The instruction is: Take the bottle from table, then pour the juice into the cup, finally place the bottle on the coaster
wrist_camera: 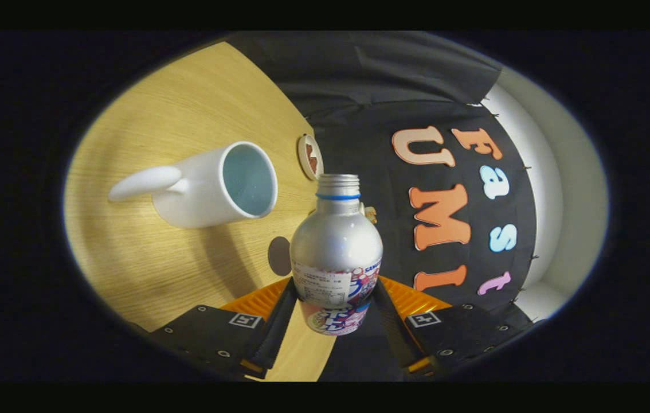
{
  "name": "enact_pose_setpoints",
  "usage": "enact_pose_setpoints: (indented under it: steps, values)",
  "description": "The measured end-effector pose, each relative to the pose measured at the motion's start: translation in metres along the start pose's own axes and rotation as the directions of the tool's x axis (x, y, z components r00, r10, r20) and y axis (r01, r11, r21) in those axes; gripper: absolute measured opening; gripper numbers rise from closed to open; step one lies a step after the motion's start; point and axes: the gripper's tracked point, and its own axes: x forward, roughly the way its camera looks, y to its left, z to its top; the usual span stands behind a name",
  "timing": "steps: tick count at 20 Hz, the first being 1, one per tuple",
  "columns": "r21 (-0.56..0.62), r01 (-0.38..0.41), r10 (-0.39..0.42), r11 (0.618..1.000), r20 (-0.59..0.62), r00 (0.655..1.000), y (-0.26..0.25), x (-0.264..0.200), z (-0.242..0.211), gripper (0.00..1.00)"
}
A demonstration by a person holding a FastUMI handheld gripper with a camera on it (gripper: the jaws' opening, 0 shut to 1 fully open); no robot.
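Bottle (336, 252) in tool (333, 310), off table (187, 109).

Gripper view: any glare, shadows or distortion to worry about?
Gripper view: fisheye bends the wooden table edge and tilts the scene; soft glare on the silver metal bottle held in the gripper jaws; the white ceramic cup casts a soft shadow; focus fairly sharp.

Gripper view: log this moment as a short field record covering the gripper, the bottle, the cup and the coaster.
gripper: shut on the bottle, one finger pressing each side of its lower body
bottle: silver, cap off, held clear of the wooden table, not yet over the cup
cup: white, handled, on the table beyond the fingers, looks empty
coaster: round, near the table's far edge, nothing on it
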Motion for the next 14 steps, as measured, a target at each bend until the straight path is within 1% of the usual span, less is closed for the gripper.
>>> enact_pose_setpoints:
  steps: [3,12,14]
  values:
    - [-0.071,0.002,-0.002,0.997,0.012,1.0,-0.0058,0.0007,0.0013,0.77]
    - [-0.207,-0.01,0.015,0.978,0.021,1.0,-0.0063,0.0062,0.0001,0.77]
    - [-0.253,0.007,-0.005,0.968,0.009,1.0,-0.0104,0.0046,-0.0027,0.77]
